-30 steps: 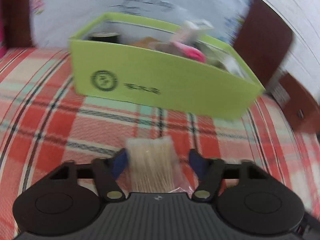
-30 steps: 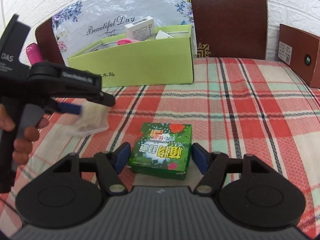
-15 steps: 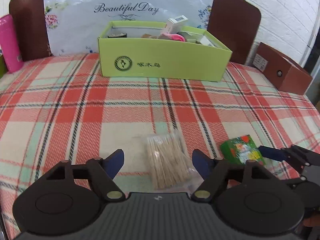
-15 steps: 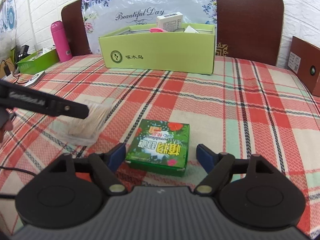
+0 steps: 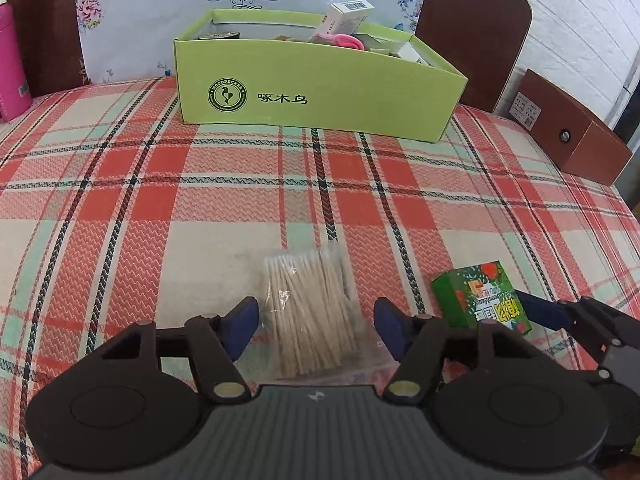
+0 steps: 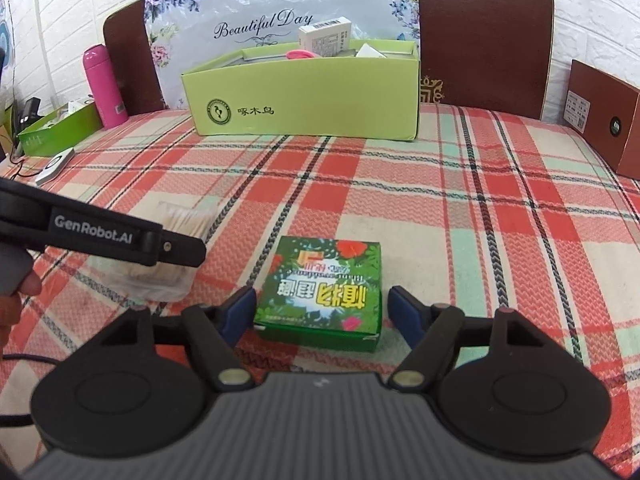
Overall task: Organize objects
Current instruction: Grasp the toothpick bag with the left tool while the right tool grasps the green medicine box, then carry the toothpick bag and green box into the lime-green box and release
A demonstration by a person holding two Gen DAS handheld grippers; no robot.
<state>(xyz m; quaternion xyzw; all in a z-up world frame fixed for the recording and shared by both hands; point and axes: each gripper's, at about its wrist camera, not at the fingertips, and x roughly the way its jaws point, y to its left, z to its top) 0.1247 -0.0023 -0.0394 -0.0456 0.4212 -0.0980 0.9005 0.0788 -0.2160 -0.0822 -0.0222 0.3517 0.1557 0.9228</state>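
My left claw [image 5: 316, 322] has a matte black frame: a ribbed grey-black body, two round black housings with recessed discs, and angled black link arms joined by pale brass-coloured pivot pins. Its two fingertips [image 5: 242, 320] wear dark blue pads. My right claw [image 6: 320, 312] is built the same way. Seen from the right wrist camera, the left claw's black side bar carries white lettering, "GenRobot.AI", a small silver screw, and a grey handle.

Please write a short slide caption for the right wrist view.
Right gripper, jaws closing, straddles the green box lying on the plaid cloth.
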